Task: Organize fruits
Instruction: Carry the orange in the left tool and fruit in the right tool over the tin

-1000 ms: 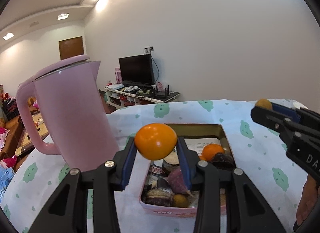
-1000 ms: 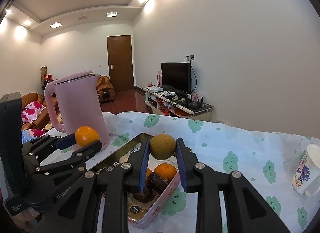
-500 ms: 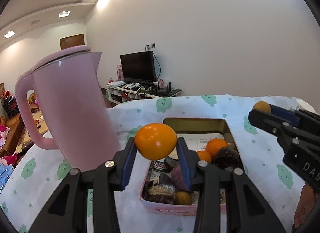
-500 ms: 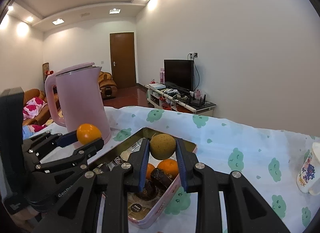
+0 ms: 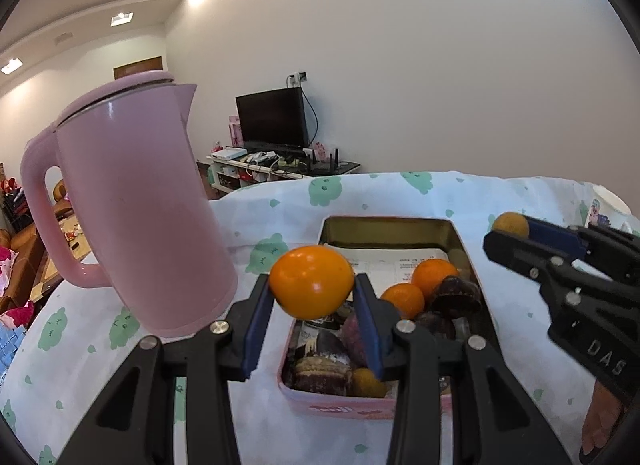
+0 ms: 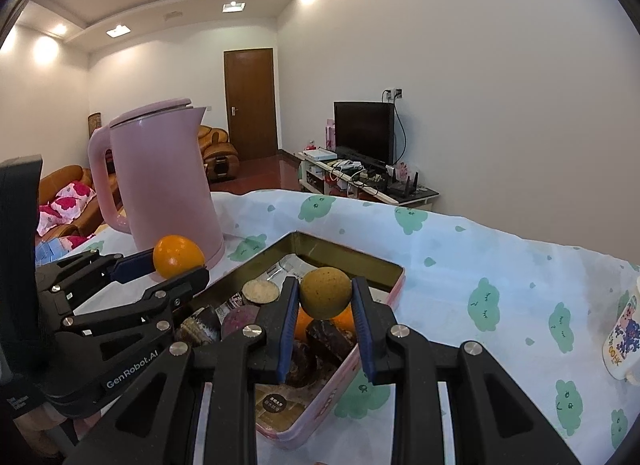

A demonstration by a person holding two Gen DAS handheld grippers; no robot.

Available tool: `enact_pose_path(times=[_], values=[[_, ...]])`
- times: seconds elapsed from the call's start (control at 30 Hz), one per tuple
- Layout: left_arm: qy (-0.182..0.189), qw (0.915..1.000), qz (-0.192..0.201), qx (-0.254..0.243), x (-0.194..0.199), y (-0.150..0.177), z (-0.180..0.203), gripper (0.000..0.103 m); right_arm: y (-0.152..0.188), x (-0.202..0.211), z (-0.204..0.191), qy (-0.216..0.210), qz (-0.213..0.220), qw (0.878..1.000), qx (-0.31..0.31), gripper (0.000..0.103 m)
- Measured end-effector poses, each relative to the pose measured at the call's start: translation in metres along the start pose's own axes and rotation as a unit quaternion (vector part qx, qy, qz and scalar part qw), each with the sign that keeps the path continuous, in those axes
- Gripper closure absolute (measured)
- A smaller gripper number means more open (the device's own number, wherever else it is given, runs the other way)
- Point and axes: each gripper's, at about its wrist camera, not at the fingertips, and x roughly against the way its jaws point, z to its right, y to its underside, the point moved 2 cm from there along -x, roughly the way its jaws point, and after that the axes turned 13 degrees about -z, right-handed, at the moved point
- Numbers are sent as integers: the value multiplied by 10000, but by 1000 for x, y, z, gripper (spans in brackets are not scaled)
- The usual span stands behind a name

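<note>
Left tongs (image 5: pixel 312 297) clamp orange (image 5: pixel 311 281); right tongs (image 6: pixel 325 305) clamp yellow-brown fruit (image 6: pixel 325 291). Both fruits held above pink tin (image 6: pixel 340 369), below and ahead of tongs. Pink kettle (image 5: pixel 132 217) left of left tongs.

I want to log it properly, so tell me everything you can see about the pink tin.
The pink tin is a shallow rectangular metal box, lid off, gold inside, lying flat on the cloud-print tablecloth. It holds oranges, dark wrapped snacks and printed paper. Both grippers hover over it; neither touches it.
</note>
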Motion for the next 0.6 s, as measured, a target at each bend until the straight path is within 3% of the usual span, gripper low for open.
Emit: enact_pose_path(times=[0.27,0.6], values=[[128,9991,-393,39,-14,4,-2,61,4,-10,-5,-10,-186,9998,104,75],[123,9987,-499,-34,-16,6,1,61,8,-22,-10,-28,-421,9989,214,74]])
